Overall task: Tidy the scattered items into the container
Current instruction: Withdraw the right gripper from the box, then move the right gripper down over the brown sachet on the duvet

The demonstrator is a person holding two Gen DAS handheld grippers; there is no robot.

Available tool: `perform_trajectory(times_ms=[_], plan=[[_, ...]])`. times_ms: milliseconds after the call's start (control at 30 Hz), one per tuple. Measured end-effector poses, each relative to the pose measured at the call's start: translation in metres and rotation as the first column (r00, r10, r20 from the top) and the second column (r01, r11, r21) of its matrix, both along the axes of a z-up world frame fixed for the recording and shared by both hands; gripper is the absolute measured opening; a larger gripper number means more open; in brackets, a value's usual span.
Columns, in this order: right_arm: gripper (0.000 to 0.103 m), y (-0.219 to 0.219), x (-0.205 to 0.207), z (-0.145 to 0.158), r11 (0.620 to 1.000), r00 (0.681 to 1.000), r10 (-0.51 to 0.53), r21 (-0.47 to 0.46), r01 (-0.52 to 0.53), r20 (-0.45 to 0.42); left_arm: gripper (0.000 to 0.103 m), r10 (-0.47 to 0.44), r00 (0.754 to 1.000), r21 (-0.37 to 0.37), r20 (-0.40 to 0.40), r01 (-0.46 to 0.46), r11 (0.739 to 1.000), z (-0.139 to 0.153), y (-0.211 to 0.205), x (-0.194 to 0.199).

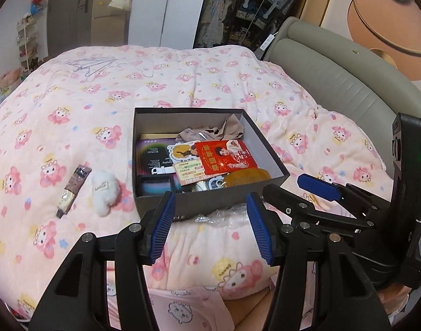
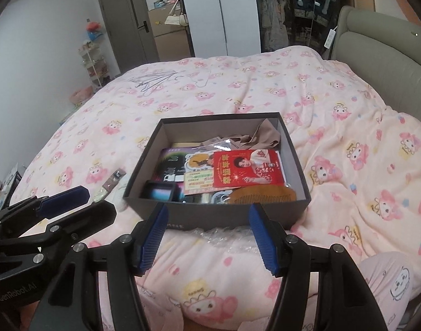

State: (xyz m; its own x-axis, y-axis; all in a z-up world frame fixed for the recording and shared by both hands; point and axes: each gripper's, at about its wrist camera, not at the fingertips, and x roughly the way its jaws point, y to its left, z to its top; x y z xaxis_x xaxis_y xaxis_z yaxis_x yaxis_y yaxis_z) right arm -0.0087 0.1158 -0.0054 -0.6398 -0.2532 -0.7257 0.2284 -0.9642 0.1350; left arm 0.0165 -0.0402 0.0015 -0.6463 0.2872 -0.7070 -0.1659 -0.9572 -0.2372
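A dark grey box (image 1: 210, 207) stands on the pink bed and holds a red packet (image 1: 227, 155), a wooden comb (image 1: 247, 178), cards and cloth; the right wrist view shows the box (image 2: 218, 216) too. A brown tube (image 1: 72, 190) and a white fluffy puff (image 1: 104, 190) lie on the quilt left of the box. My left gripper (image 1: 210, 229) is open and empty just in front of the box. My right gripper (image 2: 207, 237) is open and empty, also before the box. Each gripper shows in the other's view. Bubble wrap (image 1: 224, 216) lies by the box's near wall.
Wire hangers (image 1: 92, 64) lie at the far side of the quilt. A grey padded headboard (image 1: 334, 74) runs along the right. My legs in pink pyjamas (image 2: 389, 284) are at the near edge. Wardrobe and door stand behind the bed.
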Motion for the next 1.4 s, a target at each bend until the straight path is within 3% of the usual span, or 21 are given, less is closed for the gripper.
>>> perform_trajectory(times_ms=[367,833,1400], plan=[[0.058,-0.039,0.019,0.005,0.997,0.997,0.073,0.006,-0.073,-0.019,0.055,0.055,0.998,-0.019,0.016,-0.055,0.998,0.006,-0.033,0.024],[0.058,-0.114,0.024,-0.012,0.980,0.980,0.197,0.027,-0.197,0.026,0.055,0.178,0.982,-0.012,0.066,-0.177,0.984,-0.015,-0.105,0.044],[0.058,-0.172,0.011,-0.039,0.959,0.961,0.260,0.091,-0.268,0.094,0.055,0.265,0.955,0.059,0.132,-0.274,0.960,-0.054,-0.159,0.044]])
